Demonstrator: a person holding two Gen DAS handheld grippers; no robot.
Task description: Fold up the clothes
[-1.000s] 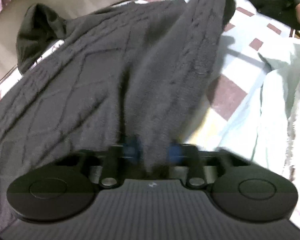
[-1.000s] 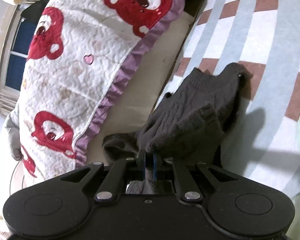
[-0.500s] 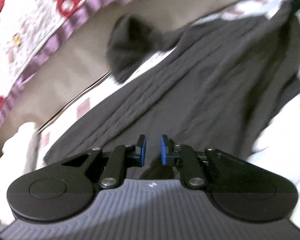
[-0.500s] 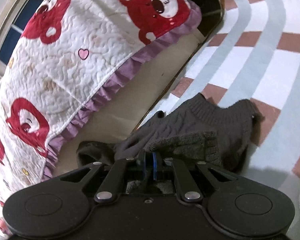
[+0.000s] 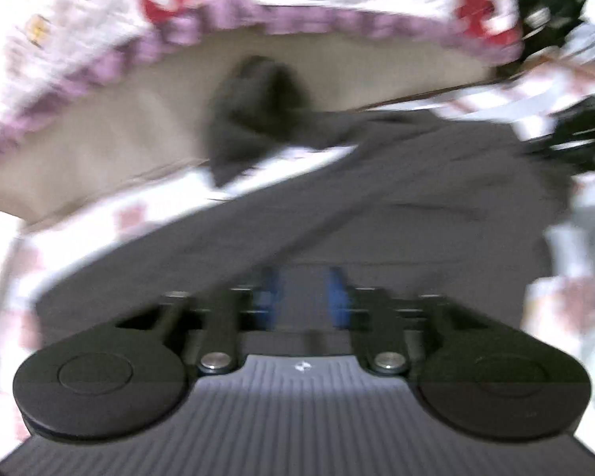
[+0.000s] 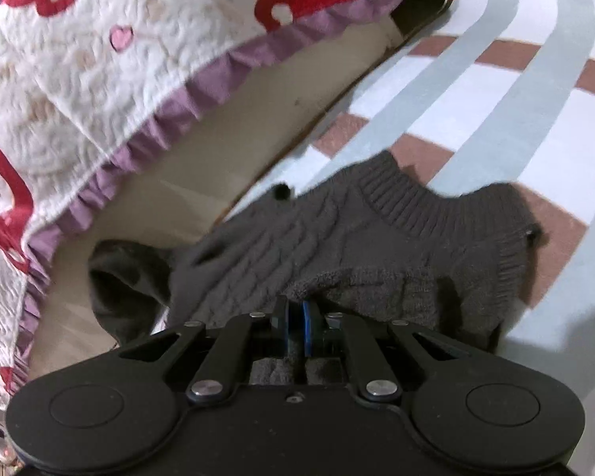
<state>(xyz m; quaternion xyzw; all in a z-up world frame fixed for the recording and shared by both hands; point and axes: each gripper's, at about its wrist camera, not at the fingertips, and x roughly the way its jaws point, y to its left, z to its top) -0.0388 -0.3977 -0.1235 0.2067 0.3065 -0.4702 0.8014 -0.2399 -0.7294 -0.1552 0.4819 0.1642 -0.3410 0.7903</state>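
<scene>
A dark grey cable-knit sweater point(image 6: 377, 246) lies spread on the checked bedsheet, its ribbed collar point(image 6: 408, 206) toward the far side. My right gripper point(image 6: 295, 323) is shut on a fold of the sweater's near edge, with knit bunched between the blue pads. In the blurred left wrist view the same sweater point(image 5: 377, 198) stretches across the sheet, and one sleeve point(image 5: 254, 111) hangs bunched over the bed's edge. My left gripper point(image 5: 302, 297) hovers just above the sweater. Its jaws are opening and nothing is pinched between them.
A white quilt with red bears and a purple frill point(image 6: 99, 79) hangs along the far left, above a beige panel point(image 6: 218, 150). The sheet point(image 6: 535, 79) has brown squares and pale blue stripes. Pale cloth point(image 5: 575, 277) lies at the right in the left wrist view.
The left gripper has let go of the sweater fold, its jaws have widened, and its view has swung toward the quilt. The right gripper has moved with its fold, and the sweater now lies flatter.
</scene>
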